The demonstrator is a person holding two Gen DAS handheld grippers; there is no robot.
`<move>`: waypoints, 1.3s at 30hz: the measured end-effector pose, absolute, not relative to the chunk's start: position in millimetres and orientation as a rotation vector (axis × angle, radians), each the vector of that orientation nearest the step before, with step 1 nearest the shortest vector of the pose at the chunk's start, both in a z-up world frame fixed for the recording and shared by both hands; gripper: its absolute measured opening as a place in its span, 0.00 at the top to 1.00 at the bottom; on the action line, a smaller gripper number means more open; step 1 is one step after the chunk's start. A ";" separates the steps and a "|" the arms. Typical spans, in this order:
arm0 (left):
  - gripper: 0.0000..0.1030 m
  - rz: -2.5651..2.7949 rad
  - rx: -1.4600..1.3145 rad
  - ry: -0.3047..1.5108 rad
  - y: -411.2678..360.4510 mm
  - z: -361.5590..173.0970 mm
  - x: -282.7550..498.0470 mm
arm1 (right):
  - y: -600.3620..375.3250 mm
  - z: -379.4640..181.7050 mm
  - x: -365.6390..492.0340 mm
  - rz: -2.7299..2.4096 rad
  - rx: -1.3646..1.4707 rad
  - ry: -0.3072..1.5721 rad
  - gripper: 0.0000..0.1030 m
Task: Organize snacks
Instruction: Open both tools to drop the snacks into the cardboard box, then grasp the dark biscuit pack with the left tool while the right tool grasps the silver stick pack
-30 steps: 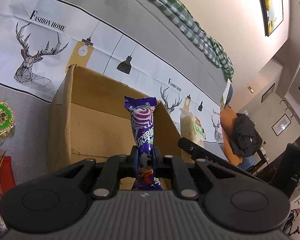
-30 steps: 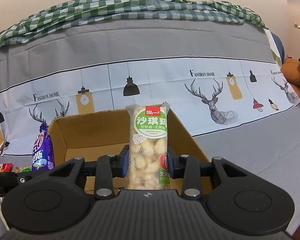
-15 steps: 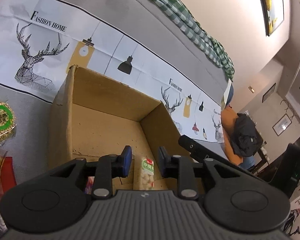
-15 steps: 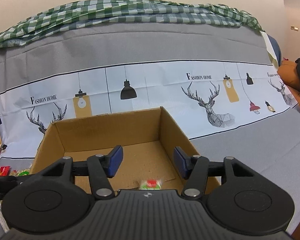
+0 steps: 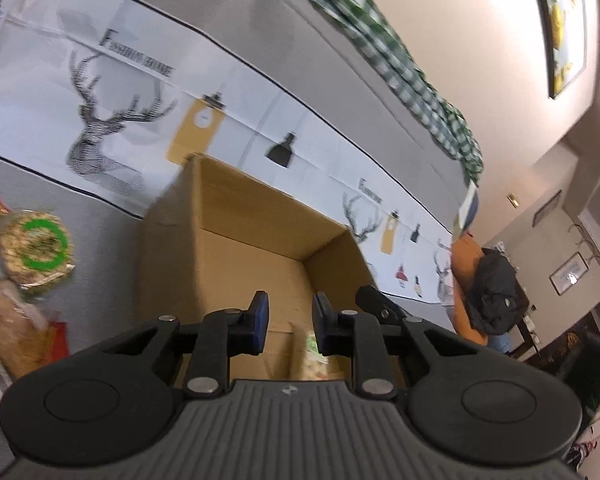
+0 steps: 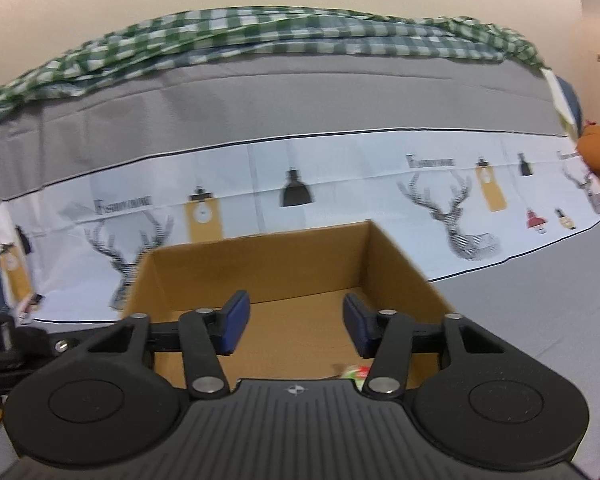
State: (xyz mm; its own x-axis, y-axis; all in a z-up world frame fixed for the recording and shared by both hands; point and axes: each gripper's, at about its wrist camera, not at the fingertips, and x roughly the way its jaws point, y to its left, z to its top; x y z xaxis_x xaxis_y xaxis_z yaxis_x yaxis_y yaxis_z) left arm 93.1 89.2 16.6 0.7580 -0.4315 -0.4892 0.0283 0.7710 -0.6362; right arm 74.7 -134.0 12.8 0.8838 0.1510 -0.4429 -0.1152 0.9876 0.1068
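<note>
Both packets, pinched a second ago, now lie in the cardboard box (image 5: 260,240), so with the left gripper (image 5: 288,320) and right gripper (image 6: 296,324) empty, jaws narrowing but still apart, fetching the round snack (image 5: 34,248) left of the box likely comes next.

A cardboard box (image 5: 236,240) stands open on the cloth-covered surface (image 6: 539,300), its far wall toward the printed band (image 6: 339,176) that runs across the cloth behind it. In the left wrist view, 1 snack packet (image 5: 313,356) lies on the box floor near its right wall. Left of the box, outside it, a round-labelled packet (image 5: 36,246) lies on the cloth, with another packet (image 5: 12,324) nearer the camera. A checked cloth (image 6: 260,36) lies along the far edge.
</note>
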 end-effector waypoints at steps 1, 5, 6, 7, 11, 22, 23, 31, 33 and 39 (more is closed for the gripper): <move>0.76 -0.255 -0.655 0.674 96.9 17.1 92.7 | -128.9 13.2 72.1 0.155 0.084 0.465 0.56; 0.76 -0.183 -0.683 0.685 134.8 18.8 91.6 | -104.0 14.0 60.1 0.227 0.098 0.460 0.60; 0.75 -0.169 -0.697 0.693 144.7 17.8 91.1 | -97.2 14.5 57.0 0.249 0.097 0.460 0.60; 0.76 -0.157 -0.707 0.703 155.0 16.6 90.6 | -90.5 14.5 54.1 0.266 0.096 0.459 0.60; 0.76 -0.077 -0.672 0.762 188.5 12.9 85.6 | -64.0 12.7 43.1 0.333 0.098 0.463 0.61; 0.75 0.166 -0.540 0.924 266.1 -16.2 55.3 | 16.2 0.2 0.7 0.571 -0.004 0.476 0.60; 0.75 0.180 -0.530 0.933 268.8 -18.4 53.7 | 22.7 -1.6 -3.0 0.589 -0.018 0.478 0.60; 0.67 0.287 -0.378 1.041 278.6 -37.5 49.4 | 59.8 -37.1 -5.1 0.664 -0.033 0.662 0.60; 0.62 0.318 -0.310 1.070 275.8 -43.0 50.4 | 65.9 -47.9 -0.6 0.664 -0.046 0.717 0.60; 0.42 0.319 -0.192 1.134 262.7 -61.5 59.1 | 72.6 -81.0 8.5 0.637 -0.083 0.856 0.59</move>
